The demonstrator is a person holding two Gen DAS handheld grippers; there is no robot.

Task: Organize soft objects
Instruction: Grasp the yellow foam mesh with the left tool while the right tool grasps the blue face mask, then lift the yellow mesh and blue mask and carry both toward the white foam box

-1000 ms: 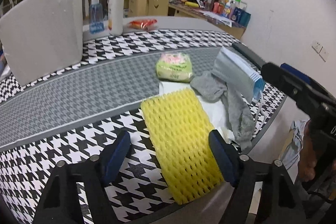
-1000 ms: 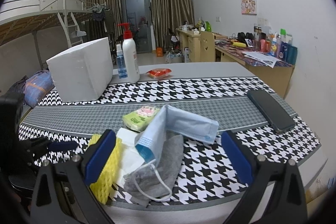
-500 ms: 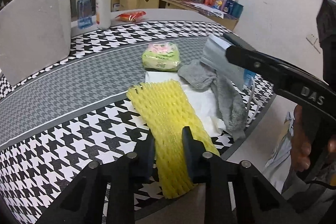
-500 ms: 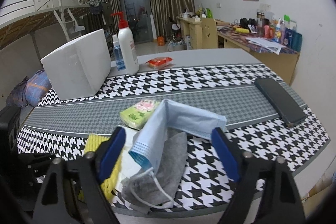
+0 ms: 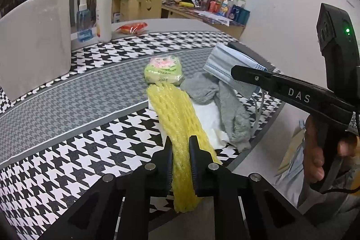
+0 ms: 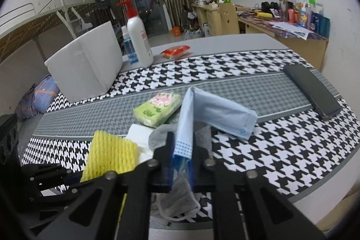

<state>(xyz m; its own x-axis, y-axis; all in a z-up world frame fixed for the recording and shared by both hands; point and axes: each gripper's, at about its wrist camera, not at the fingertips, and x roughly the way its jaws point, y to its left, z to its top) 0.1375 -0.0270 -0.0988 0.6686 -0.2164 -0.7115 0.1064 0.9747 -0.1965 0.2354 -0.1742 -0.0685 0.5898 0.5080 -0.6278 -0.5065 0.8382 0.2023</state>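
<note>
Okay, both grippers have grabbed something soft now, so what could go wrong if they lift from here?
The blue face mask in the right gripper lies over the grey mask, whose ear loop could snag and drag along. The yellow foam net in the left gripper rests on the white tissue and touches the green tissue pack, so lifting may shift both.

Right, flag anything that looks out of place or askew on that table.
The yellow foam net overhangs the table's near edge, as does the grey sock. The black phone, a hard thing, lies past the soft pile. Nothing spilled.
</note>
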